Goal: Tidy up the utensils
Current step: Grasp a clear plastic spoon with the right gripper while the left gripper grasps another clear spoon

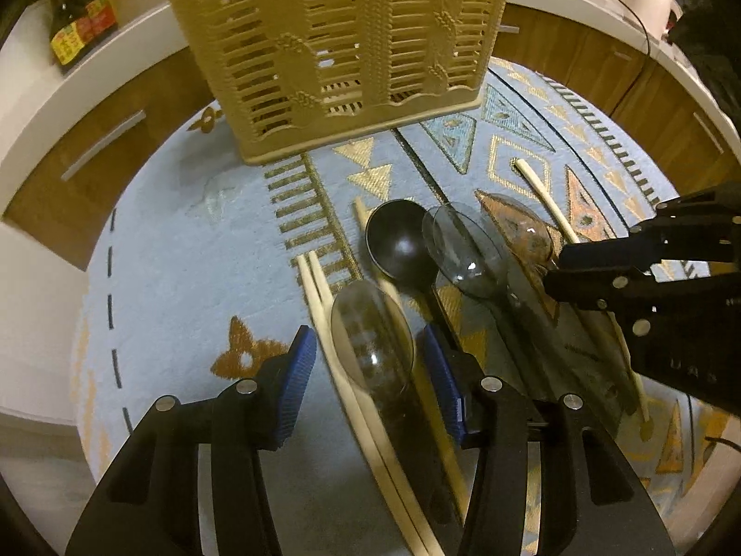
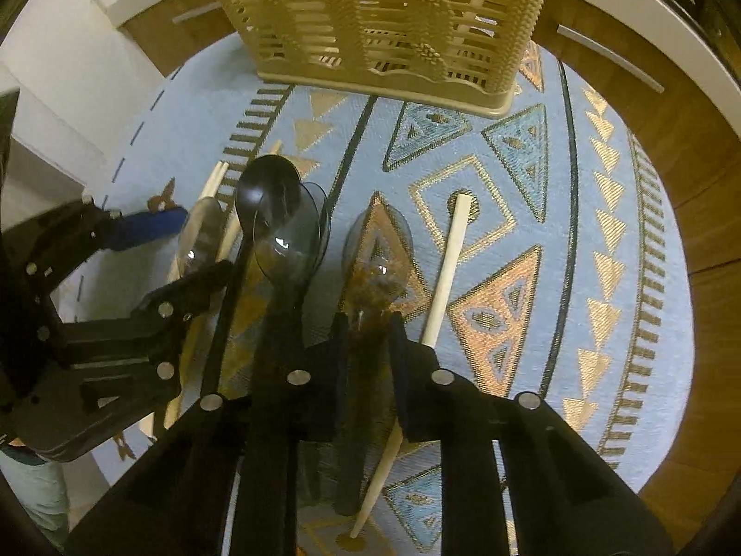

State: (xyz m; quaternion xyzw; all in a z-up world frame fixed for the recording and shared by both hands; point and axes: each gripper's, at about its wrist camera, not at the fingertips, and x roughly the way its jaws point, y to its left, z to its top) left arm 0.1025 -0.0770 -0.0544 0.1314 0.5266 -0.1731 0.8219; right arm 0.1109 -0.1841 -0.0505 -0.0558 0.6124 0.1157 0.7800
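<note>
Spoons (image 1: pixel 398 241) four, chopsticks (image 1: pixel 319 296) four, basket (image 1: pixel 333 46) one

woven rug (image 1: pixel 185 278), matt, pale blue with slightly shiny gold and orange thread. beige plastic basket (image 1: pixel 333 46), slatted, moulded weave texture, matt. clear smoky plastic spoons (image 1: pixel 370 343), glossy, with glare spots; one fully black spoon (image 1: pixel 398 241), glossy plastic too. pale chopsticks (image 1: pixel 319 296), look like bare wood or bamboo, smooth, matt. left gripper (image 1: pixel 366 361) in matt black plastic, ribbed blue pads, look rubbery, bright metal pins. right gripper (image 2: pixel 368 329) same black plastic, metal pins. cabinets (image 1: pixel 92 139) wood-look, satin, brushed metal handles, white smooth top. dark glass bottle (image 1: pixel 78 14), glossy paper label.
</note>
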